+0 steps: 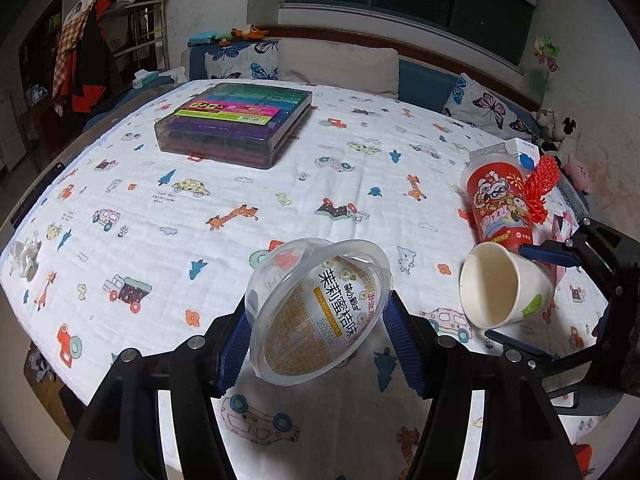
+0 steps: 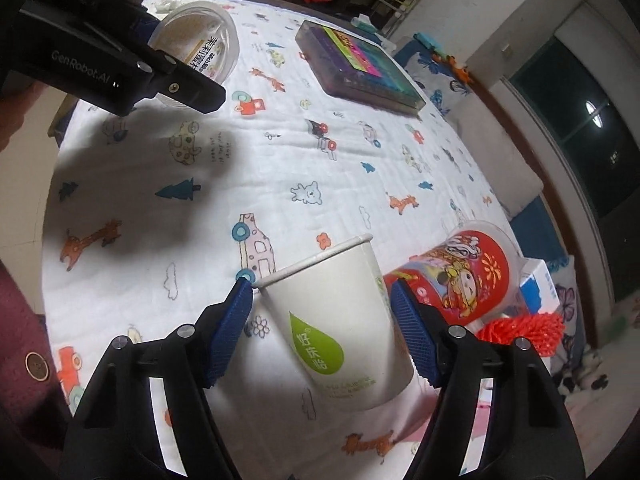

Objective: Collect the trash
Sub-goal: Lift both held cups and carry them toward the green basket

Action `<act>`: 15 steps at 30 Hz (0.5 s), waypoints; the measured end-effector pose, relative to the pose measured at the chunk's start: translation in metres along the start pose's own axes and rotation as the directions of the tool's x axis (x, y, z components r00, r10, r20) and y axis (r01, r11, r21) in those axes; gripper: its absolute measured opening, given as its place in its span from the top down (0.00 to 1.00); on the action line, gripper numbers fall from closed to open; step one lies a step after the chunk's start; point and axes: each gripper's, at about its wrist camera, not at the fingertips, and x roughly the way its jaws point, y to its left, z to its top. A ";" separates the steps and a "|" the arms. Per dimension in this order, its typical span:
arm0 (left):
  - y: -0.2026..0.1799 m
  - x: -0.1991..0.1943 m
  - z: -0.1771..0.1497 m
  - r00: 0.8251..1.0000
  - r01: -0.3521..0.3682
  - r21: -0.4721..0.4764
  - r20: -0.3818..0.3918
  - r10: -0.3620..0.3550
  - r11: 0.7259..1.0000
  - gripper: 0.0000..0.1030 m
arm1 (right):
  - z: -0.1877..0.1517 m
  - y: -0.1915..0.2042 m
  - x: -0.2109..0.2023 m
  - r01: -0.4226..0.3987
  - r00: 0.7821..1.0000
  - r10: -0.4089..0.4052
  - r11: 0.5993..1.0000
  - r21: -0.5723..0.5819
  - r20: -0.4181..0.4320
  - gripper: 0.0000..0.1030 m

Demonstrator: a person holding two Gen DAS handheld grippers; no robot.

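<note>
My left gripper (image 1: 318,320) is shut on a clear plastic jelly cup (image 1: 316,312) with a printed lid, held tilted above the bed. It also shows in the right wrist view (image 2: 200,48). My right gripper (image 2: 322,320) is shut on a white paper cup (image 2: 340,320) with a green drop logo, held tilted. The paper cup (image 1: 500,284) shows in the left wrist view at right, with the right gripper (image 1: 520,292) around it. A red printed cup (image 1: 500,200) lies on the bedsheet behind it, also in the right wrist view (image 2: 460,276).
A cartoon-print sheet (image 1: 280,184) covers the bed. A clear box of coloured markers (image 1: 236,120) lies at the far left. A red knotted ornament (image 1: 540,184) and a white-blue carton (image 1: 520,152) sit by the red cup. A crumpled tissue (image 1: 26,258) lies at the left edge.
</note>
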 end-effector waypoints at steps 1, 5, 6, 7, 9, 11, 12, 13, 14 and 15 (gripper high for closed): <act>0.000 0.000 0.000 1.000 0.001 0.002 0.000 -0.001 1.000 0.40 | 0.000 0.000 0.001 0.004 1.000 -0.004 1.000 -0.003 0.001 0.30; -0.002 0.001 0.002 1.000 0.010 0.001 0.002 -0.010 1.000 0.40 | -0.001 0.000 -0.002 0.015 1.000 -0.015 1.000 0.017 0.013 0.31; -0.003 0.001 0.002 1.000 0.011 0.002 0.003 -0.011 1.000 0.40 | -0.002 -0.001 -0.004 0.016 1.000 -0.017 0.999 0.031 0.018 0.31; -0.003 0.001 0.002 1.000 0.012 0.004 0.004 -0.012 1.000 0.40 | -0.003 -0.003 -0.006 0.017 1.000 -0.018 0.998 0.053 0.025 0.32; -0.006 0.000 0.002 1.000 0.018 0.006 0.006 -0.018 1.000 0.40 | -0.005 -0.005 -0.011 0.009 0.999 -0.012 0.995 0.095 0.036 0.32; -0.008 -0.001 0.003 1.000 0.024 0.011 0.008 -0.024 1.000 0.40 | -0.008 -0.012 -0.018 -0.017 0.998 0.008 0.986 0.165 0.057 0.32; -0.010 -0.001 0.004 1.000 0.027 0.014 0.009 -0.027 1.000 0.40 | -0.010 -0.014 -0.022 -0.030 0.998 0.017 0.980 0.196 0.067 0.32; -0.012 -0.002 0.004 0.999 0.032 0.016 0.010 -0.032 0.999 0.40 | -0.011 -0.016 -0.026 -0.040 0.997 0.024 0.975 0.218 0.073 0.32; -0.014 -0.002 0.005 0.999 0.037 0.017 0.011 -0.037 0.999 0.40 | -0.014 -0.020 -0.029 -0.061 0.996 0.041 0.964 0.260 0.083 0.32; -0.016 -0.003 0.005 0.999 0.044 0.019 0.011 -0.044 0.999 0.40 | -0.017 -0.024 -0.033 -0.078 0.994 0.052 0.951 0.301 0.092 0.32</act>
